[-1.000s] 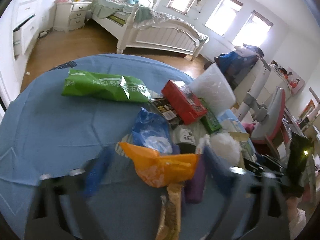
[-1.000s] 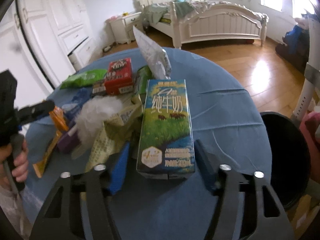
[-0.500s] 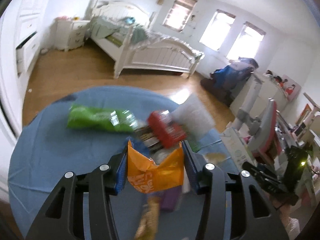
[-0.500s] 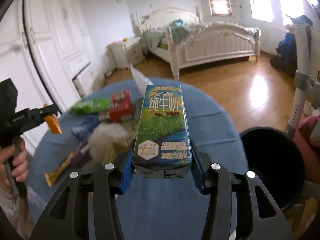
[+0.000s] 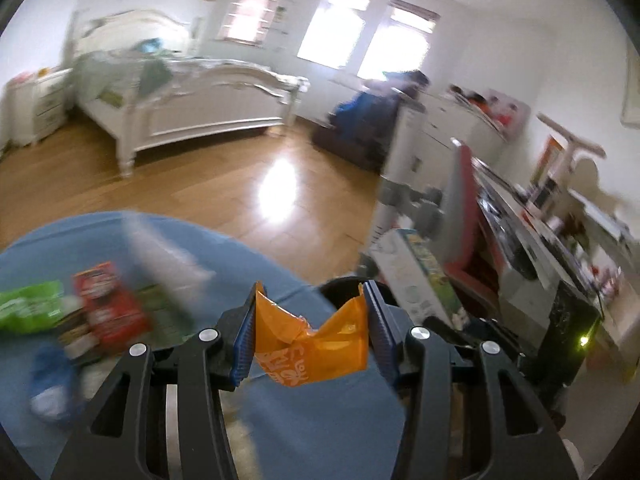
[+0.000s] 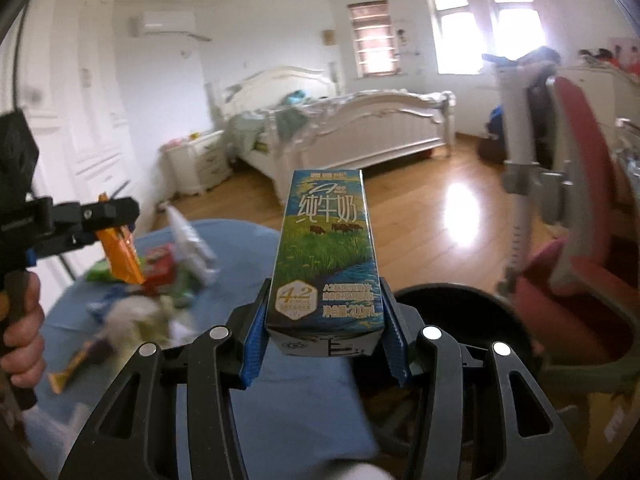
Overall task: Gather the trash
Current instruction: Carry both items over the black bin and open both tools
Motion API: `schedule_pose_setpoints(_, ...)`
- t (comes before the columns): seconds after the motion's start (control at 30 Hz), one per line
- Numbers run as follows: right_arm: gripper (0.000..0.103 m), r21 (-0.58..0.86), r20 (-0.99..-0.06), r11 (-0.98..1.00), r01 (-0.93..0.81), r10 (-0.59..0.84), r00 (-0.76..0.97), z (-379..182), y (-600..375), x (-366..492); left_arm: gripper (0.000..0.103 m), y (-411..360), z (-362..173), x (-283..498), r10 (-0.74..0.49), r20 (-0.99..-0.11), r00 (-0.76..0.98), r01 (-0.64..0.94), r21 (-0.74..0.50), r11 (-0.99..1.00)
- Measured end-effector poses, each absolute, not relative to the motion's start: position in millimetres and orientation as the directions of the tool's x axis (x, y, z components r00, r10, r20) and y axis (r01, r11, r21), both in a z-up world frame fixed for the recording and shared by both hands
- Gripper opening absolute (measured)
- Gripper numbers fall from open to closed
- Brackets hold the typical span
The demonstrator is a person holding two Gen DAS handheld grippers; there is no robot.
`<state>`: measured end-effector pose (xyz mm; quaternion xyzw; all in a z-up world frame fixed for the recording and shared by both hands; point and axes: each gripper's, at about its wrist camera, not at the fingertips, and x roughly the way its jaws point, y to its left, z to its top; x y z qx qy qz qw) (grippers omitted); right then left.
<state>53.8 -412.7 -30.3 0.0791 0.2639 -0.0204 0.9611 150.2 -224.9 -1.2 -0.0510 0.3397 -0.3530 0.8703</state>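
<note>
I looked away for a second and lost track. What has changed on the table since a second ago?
The left gripper closed on the orange wrapper and lifted it off the pile; the right gripper clamped the milk carton and raised it. Both swung toward the black bin. The red box, the green bag and the other litter stayed on the blue table.

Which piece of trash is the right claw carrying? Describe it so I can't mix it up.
Start at the round blue table. Above its near edge, by the black bin, the right claw grips a tall milk carton. It alone is a rigid box printed with green pasture and cows; the rest are mostly soft wrappers.
</note>
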Motion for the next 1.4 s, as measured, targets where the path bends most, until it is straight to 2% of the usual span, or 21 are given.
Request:
schedule_pose_setpoints(0.23, 0.049, 0.128, -0.549, 0.976, 0.174, -0.076, 0.832, -58.2, -459.5, 50.4, 0.049, -308.7, -29.2, 158.7, -0.697, -0.588, 0.410, 0.654, -0.344, 0.674)
schedule_pose_setpoints(0.47, 0.049, 0.152, -0.580, 0.966, 0.208, -0.083, 0.811, -88.6, -482.5, 53.3, 0.049, -355.9, -52.4, 168.2, -0.691, -0.635, 0.344, 0.679, -0.340, 0.651)
schedule_pose_setpoints(0.73, 0.049, 0.204, -0.610, 0.951, 0.233, -0.063, 0.790, -118.7, -504.5, 58.6, 0.049, -382.5, -72.1, 174.2, -0.673, -0.674, 0.305, 0.690, -0.331, 0.644)
schedule_pose_setpoints(1.23, 0.050, 0.232, -0.641, 0.935, 0.269, -0.061, 0.765, -137.1, -526.2, 69.5, 0.051, -405.3, -84.9, 183.4, -0.659, -0.701, 0.273, 0.686, -0.339, 0.644)
schedule_pose_setpoints(1.27, 0.050, 0.227, -0.650, 0.933, 0.278, -0.067, 0.757, -138.4, -526.4, 71.4, 0.058, -405.1, -84.9, 184.3, -0.659, -0.701, 0.272, 0.685, -0.340, 0.644)
schedule_pose_setpoints(1.3, 0.051, 0.222, -0.658, 0.931, 0.289, -0.076, 0.749, -139.3, -526.5, 72.9, 0.069, -405.0, -84.4, 185.4, -0.657, -0.702, 0.276, 0.682, -0.339, 0.648)
schedule_pose_setpoints(1.37, 0.051, 0.221, -0.672, 0.928, 0.301, -0.079, 0.736, -141.5, -528.3, 75.2, 0.078, -403.7, -82.9, 186.0, -0.660, -0.697, 0.281, 0.679, -0.341, 0.650)
schedule_pose_setpoints(1.4, 0.051, 0.221, -0.676, 0.927, 0.304, -0.079, 0.732, -142.0, -528.8, 75.9, 0.079, -403.5, -82.3, 186.0, -0.661, -0.695, 0.283, 0.679, -0.341, 0.650)
